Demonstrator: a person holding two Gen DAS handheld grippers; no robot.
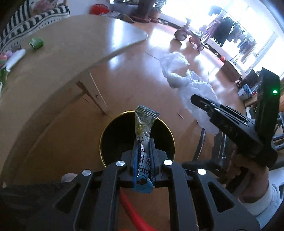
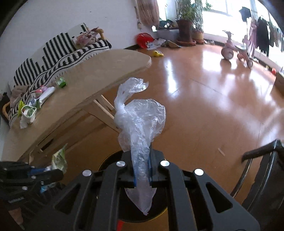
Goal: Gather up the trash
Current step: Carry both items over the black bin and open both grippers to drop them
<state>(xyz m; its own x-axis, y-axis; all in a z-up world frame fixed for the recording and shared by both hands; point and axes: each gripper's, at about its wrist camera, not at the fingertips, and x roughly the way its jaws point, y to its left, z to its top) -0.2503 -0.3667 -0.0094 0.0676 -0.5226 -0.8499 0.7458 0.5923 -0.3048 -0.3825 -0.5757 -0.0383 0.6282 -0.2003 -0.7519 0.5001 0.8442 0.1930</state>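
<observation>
We hold the left gripper (image 1: 142, 156) clamped on a wrapper (image 1: 144, 131) and the right gripper (image 2: 142, 165) on a bag (image 2: 140, 122), over the bin (image 1: 110, 142) for dropping.

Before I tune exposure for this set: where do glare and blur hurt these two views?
Left wrist: window blown white, glare streaks on floor, plastic bag smeared, wrapper sharp. Right wrist: window overexposed, floor glossy with reflections, plastic bag sharp, chair edge blurred.
</observation>
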